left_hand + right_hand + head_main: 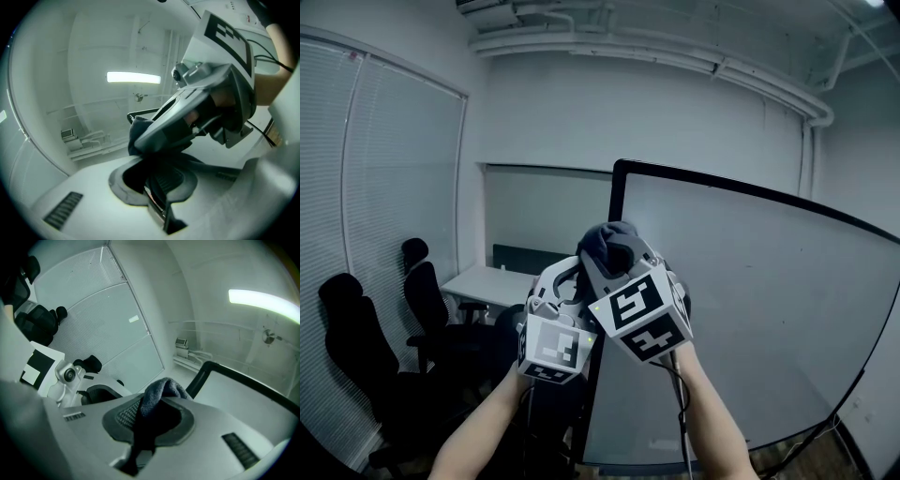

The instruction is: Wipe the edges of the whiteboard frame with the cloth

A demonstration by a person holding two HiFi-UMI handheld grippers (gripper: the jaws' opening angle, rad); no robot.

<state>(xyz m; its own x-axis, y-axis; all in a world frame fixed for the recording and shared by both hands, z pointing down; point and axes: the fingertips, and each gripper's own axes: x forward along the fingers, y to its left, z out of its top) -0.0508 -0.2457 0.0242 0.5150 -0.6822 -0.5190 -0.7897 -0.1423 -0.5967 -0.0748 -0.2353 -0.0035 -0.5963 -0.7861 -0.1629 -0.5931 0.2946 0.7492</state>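
Observation:
The whiteboard point(750, 309) stands ahead with a black frame point(617, 202); its top-left corner shows just above my grippers. My right gripper point(614, 253) is shut on a dark grey cloth point(609, 242), which bunches out past its tips close to the frame's left edge. In the right gripper view the cloth point(159, 392) fills the jaws, with the frame's corner point(201, 373) right behind it. My left gripper point(564, 284) sits just left of and below the right one, jaws apart with nothing seen between them. The right gripper point(154, 136) and its cloth point(138, 127) cross in front of the left gripper view.
Black office chairs point(352, 347) and a white desk point(492, 281) stand at the left by the window blinds point(384, 216). Pipes point(656, 56) run along the ceiling. A cable point(811, 439) hangs under the board's lower right corner.

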